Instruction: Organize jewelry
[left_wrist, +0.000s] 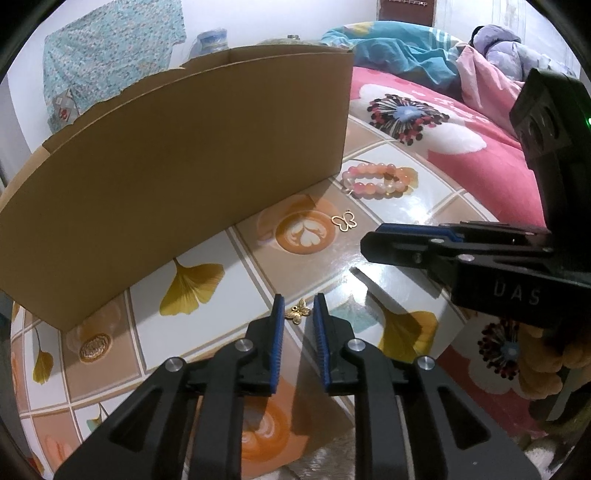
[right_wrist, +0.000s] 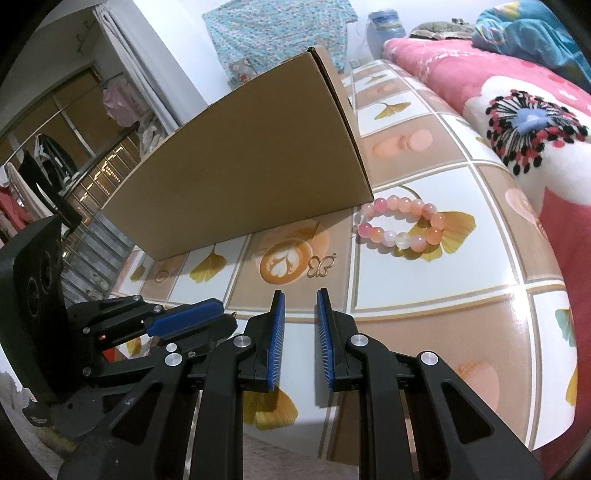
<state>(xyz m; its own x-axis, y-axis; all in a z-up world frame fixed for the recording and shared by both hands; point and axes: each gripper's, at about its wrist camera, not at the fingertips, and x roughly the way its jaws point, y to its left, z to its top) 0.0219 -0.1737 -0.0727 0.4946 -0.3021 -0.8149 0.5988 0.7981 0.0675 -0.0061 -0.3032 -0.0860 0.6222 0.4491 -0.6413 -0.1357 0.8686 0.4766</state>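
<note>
Bracelet (right_wrist: 400, 227) and 2 butterfly charms (left_wrist: 297, 312) outside cardboard box (left_wrist: 177, 177).

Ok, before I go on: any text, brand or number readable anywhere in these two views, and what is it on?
"DAS": raised letters on the black body of the right gripper, seen in the left wrist view.
Cardboard box: plain, no print on the sides shown.
Tablecloth: pictures only, no words.
Butterfly charm, outline butterfly charm and bead bracelet: no markings.
Nothing else is readable.
</note>
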